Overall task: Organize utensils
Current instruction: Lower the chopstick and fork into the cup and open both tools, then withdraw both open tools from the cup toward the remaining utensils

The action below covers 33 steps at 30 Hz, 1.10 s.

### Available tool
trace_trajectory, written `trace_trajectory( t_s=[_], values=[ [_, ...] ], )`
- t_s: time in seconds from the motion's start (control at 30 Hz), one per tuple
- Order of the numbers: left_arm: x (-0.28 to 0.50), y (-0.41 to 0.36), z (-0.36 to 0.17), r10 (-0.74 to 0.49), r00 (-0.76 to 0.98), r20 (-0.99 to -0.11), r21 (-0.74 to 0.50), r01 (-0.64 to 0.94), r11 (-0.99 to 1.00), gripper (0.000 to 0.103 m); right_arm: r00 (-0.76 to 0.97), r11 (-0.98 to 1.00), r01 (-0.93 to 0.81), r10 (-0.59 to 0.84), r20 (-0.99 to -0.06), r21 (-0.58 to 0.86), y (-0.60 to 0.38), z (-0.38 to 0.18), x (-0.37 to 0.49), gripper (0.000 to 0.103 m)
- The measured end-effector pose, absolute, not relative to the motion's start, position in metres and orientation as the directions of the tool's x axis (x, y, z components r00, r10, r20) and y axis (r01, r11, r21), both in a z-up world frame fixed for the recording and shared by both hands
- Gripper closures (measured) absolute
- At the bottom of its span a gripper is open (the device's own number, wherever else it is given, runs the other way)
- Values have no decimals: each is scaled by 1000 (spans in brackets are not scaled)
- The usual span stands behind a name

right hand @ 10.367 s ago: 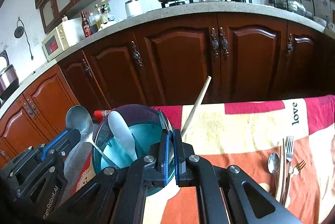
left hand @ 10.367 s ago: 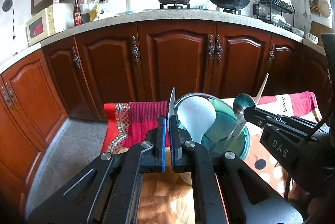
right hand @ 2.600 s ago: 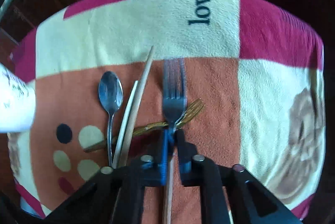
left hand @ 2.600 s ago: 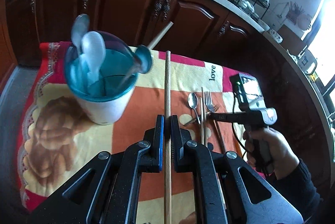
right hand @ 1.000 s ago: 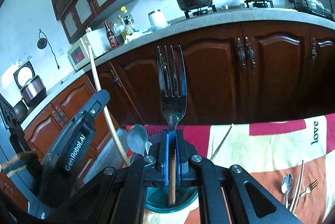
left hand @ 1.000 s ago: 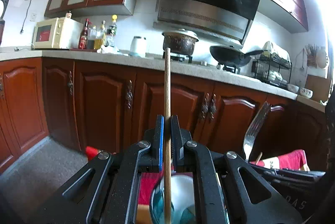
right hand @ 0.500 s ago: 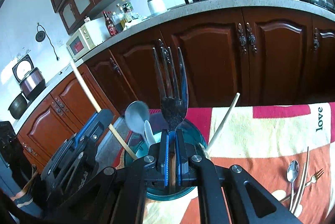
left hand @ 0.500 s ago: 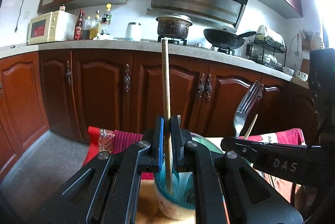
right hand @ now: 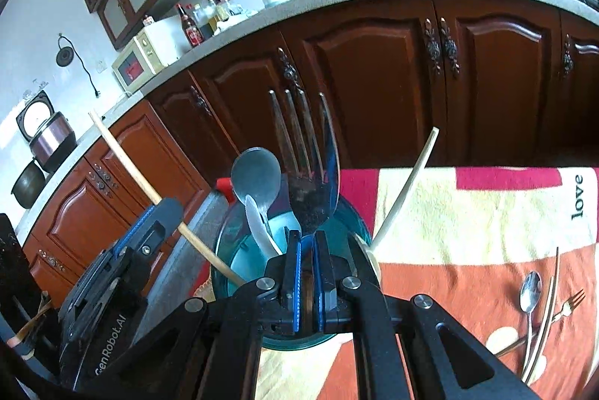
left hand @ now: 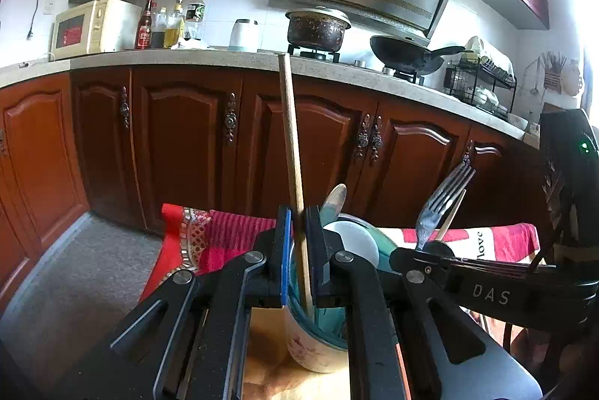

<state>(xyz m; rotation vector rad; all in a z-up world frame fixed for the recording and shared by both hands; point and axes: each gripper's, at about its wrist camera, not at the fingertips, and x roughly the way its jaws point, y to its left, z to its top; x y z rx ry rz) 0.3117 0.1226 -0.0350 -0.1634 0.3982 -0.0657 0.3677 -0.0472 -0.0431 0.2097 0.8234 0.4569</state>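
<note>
two handheld grippers meet over a teal cup [right hand: 348, 213] standing on a patterned cloth [right hand: 468, 213], with dark wood kitchen cabinets behind. the left gripper [left hand: 298, 243] is clenched on a wooden chopstick [left hand: 290, 138], held nearly upright with its lower end already inside the cup. the right gripper [right hand: 307, 250] is clamped on the handle of a metal fork [right hand: 305, 168], tines up, the handle pointing down into the cup. the cup already holds a metal spoon [right hand: 256, 177], a white spoon [right hand: 256, 224] and a second chopstick [right hand: 408, 186] leaning out over the right rim. a small spoon [right hand: 529, 291], a small fork [right hand: 569, 302] and what looks like another chopstick lie on the cloth well to the right, not yet collected. the step in hand seems to be dropping both pieces into the cup. to do it well, each piece should probably go low enough that its end is near the bottom before release, so it does not bounce or knock the cup over. the two grippers sit close together, so letting go one at a time and lifting straight up would avoid snagging the utensils already standing there.
</note>
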Motion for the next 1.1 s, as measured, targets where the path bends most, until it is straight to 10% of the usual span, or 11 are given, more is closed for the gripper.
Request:
trace_trajectory(
  t_s=[0.2, 0.4, 0.53, 1.1],
  values=[
    [306, 128, -29, -74, 917, -391, -175, 4, 985, 68, 583, 874, -290, 485, -652, 390, -57, -41, 366, 95],
    [281, 136, -10, -55, 918, -392, -200, -27, 979, 66, 568, 836, -283, 541, -620, 471, -85, -27, 338, 89],
    [251, 131, 5, -67, 895, -442, -225, -38, 974, 64, 602, 832, -265, 537, -591, 487, -119, -13, 297, 45],
    [122, 23, 26, -242, 773, -587, -283, 84, 955, 55, 680, 874, -82, 400, -614, 478, -249, 6, 145, 33]
  ],
)
